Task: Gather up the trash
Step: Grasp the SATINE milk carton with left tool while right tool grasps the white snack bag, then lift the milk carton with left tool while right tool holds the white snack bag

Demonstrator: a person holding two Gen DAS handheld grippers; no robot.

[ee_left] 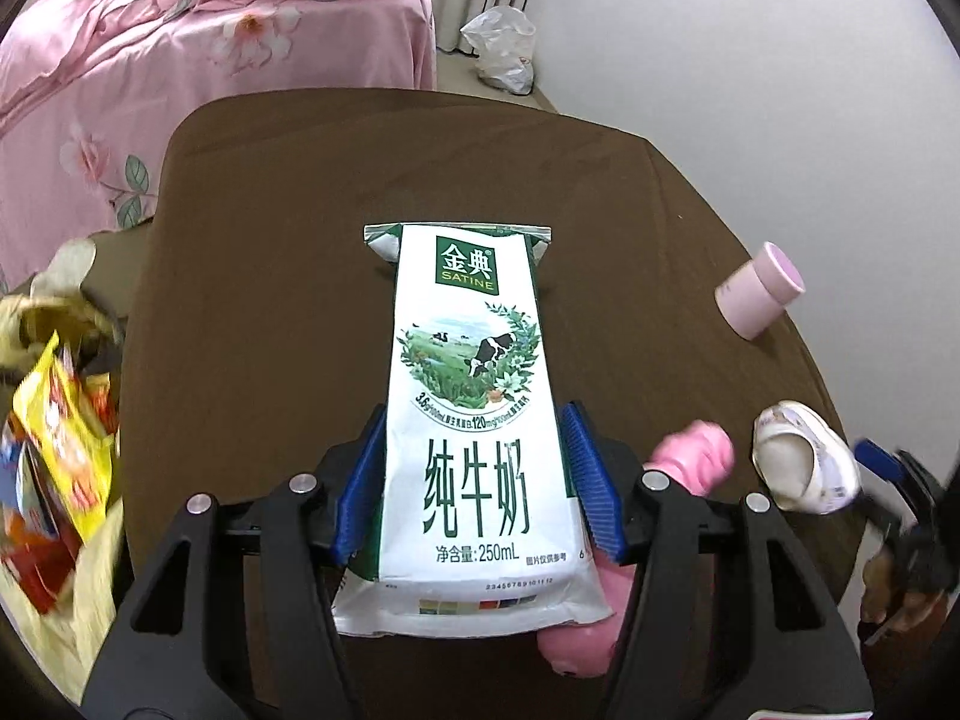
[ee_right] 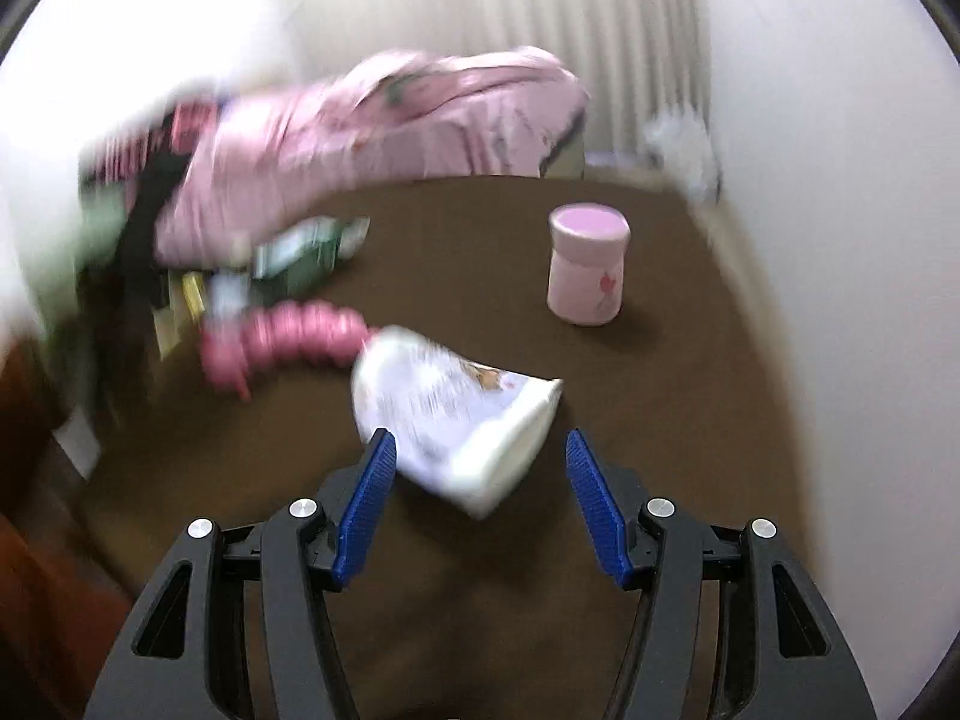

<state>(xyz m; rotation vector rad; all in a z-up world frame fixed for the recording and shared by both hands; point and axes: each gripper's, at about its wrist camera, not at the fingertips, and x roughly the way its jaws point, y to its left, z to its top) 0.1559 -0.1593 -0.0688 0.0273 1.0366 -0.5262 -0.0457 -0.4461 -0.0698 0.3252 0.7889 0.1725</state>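
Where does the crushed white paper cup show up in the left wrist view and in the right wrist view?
Left wrist: the crushed white paper cup lies at the right edge, on the brown table.
Right wrist: the cup lies at centre, just ahead of the open right gripper.
Shared landmark: the pink lidded jar, beyond the cup in both.

A brown-clothed table point(ee_left: 252, 228) carries scattered litter. A pink jar point(ee_right: 588, 267) stands upright toward the far right edge; in the left wrist view it appears tilted by the lens. A crushed white paper cup point(ee_right: 462, 420) lies on its side nearer the front, a ribbed pink bottle point(ee_right: 288, 339) just beside it. Blur hides whether they touch.
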